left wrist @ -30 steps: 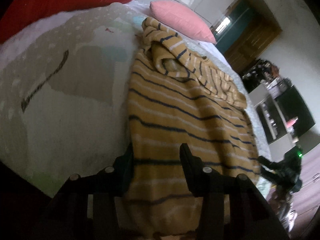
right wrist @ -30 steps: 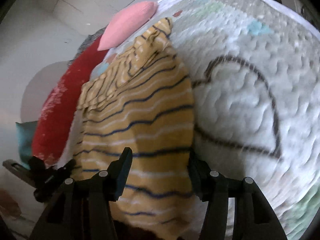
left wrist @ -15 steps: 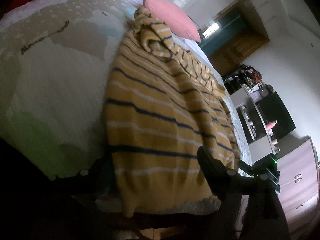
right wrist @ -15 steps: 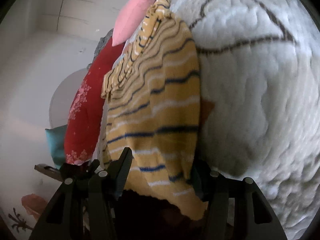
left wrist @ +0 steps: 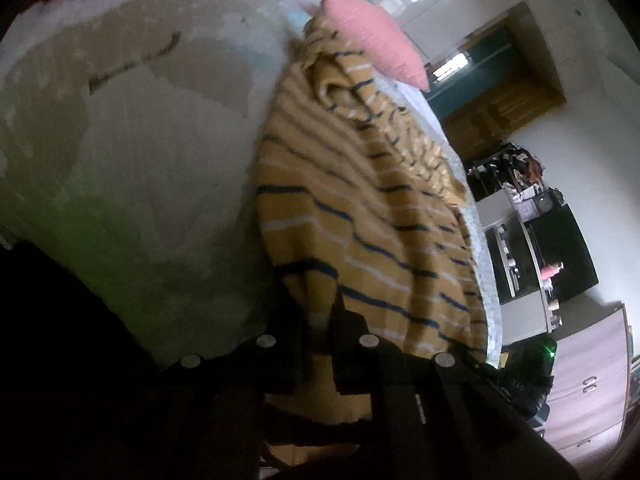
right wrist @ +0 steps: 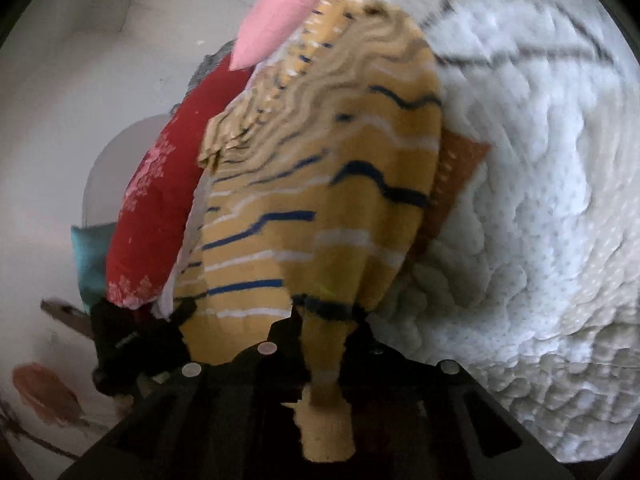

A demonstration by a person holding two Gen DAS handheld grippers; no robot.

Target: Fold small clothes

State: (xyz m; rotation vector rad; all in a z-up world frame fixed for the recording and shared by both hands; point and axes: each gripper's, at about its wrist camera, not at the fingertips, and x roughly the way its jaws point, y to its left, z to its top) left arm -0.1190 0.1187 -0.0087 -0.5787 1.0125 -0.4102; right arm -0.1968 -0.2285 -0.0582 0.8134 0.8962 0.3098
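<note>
A mustard-yellow sweater with navy and white stripes [left wrist: 360, 216] lies on a quilted bedspread [left wrist: 132, 160]. My left gripper [left wrist: 318, 322] is shut on the sweater's near hem corner, with cloth bunched between its fingers. My right gripper [right wrist: 322, 330] is shut on the other hem corner of the sweater [right wrist: 320, 184], and the cloth hangs down between the fingers. The hem is lifted and rumpled at both ends. The sleeves lie crumpled at the far end near the pillows. The left gripper also shows in the right wrist view [right wrist: 136, 344].
A pink pillow [left wrist: 372, 56] and a red pillow [right wrist: 160, 208] lie at the head of the bed. The white bedspread [right wrist: 540, 200] spreads to the right. A dresser [left wrist: 588, 384] and shelves [left wrist: 532, 248] stand beyond the bed's edge.
Both grippers have closed on the sweater's hem, which was between open fingers before. The hem now bunches and lifts off the bedspread.
</note>
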